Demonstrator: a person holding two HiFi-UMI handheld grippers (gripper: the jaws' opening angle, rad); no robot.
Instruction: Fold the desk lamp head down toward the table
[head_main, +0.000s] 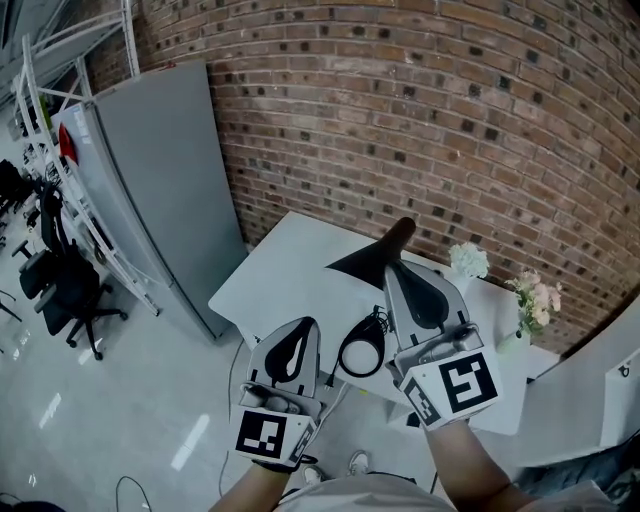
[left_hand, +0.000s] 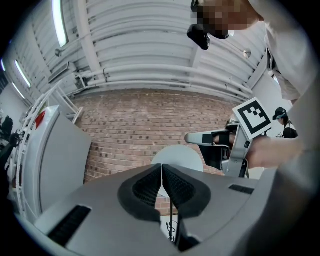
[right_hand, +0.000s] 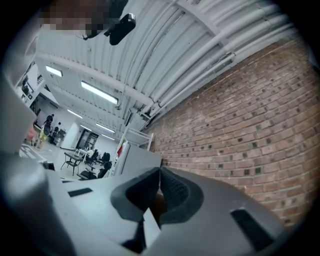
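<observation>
A black desk lamp stands on the white table (head_main: 290, 280). Its cone head (head_main: 362, 263) ends in a dark knob (head_main: 401, 232), and a coiled cable ring (head_main: 361, 352) lies near it. My right gripper (head_main: 392, 268) is shut, its tip just above the head. In the right gripper view (right_hand: 160, 171) the jaws meet, and a dark brown piece (right_hand: 159, 202) shows in the gap behind them; whether it is held is unclear. My left gripper (head_main: 300, 325) hovers shut over the table's near edge. The left gripper view (left_hand: 162, 167) shows the head's white underside (left_hand: 177, 157), the thin stem (left_hand: 171, 220) and the right gripper (left_hand: 192, 138).
Two small vases of pale flowers (head_main: 468, 260) (head_main: 535, 298) stand at the table's right side by the brick wall (head_main: 420, 120). A tall grey cabinet (head_main: 165, 180) is left of the table, and a black office chair (head_main: 70, 290) stands beyond it on the floor.
</observation>
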